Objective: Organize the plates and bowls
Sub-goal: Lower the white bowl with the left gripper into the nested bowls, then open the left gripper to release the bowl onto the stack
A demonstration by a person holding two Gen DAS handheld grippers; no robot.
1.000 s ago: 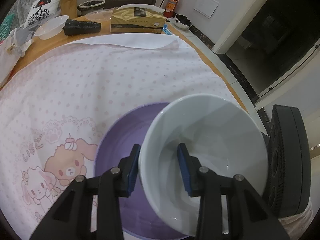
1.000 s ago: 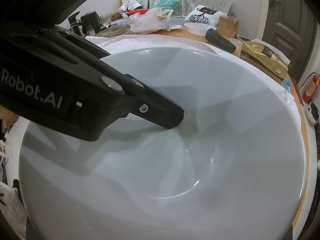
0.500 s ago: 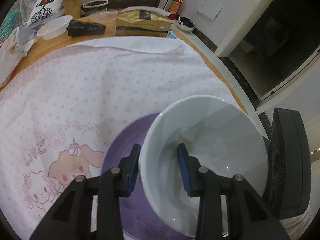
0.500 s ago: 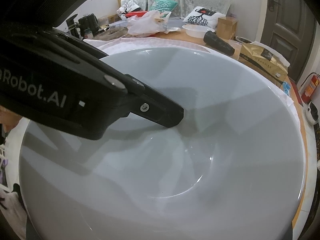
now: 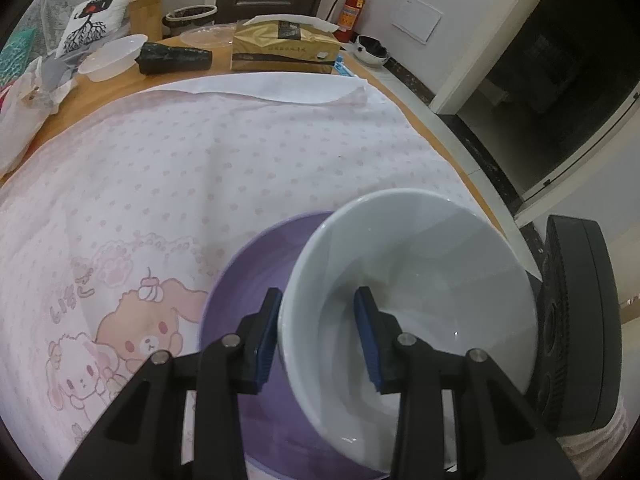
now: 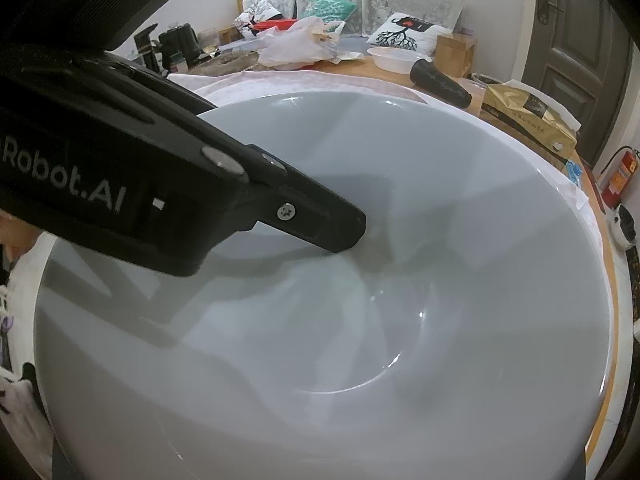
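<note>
Left gripper (image 5: 316, 332) straddles the white bowl's (image 5: 420, 280) near rim — one finger inside, one outside — holding it over the purple bowl (image 5: 248, 272), apparently to nest them, while the right gripper's finger spacing is hidden from view.

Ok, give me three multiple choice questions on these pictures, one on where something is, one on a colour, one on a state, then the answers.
1. Where is the white bowl?
A. over the purple bowl
B. beside the tissue box
C. on the floor

2. What colour is the bowl under the white one?
A. green
B. purple
C. red

3. How does the left claw stand to the white bowl?
A. well clear of it
B. one finger outside the wall, one inside
C. both fingers under it

Answers:
1 A, the purple bowl shows beneath and behind it.
2 B, its wall is plainly purple.
3 B, the blue pads straddle the rim.
</note>
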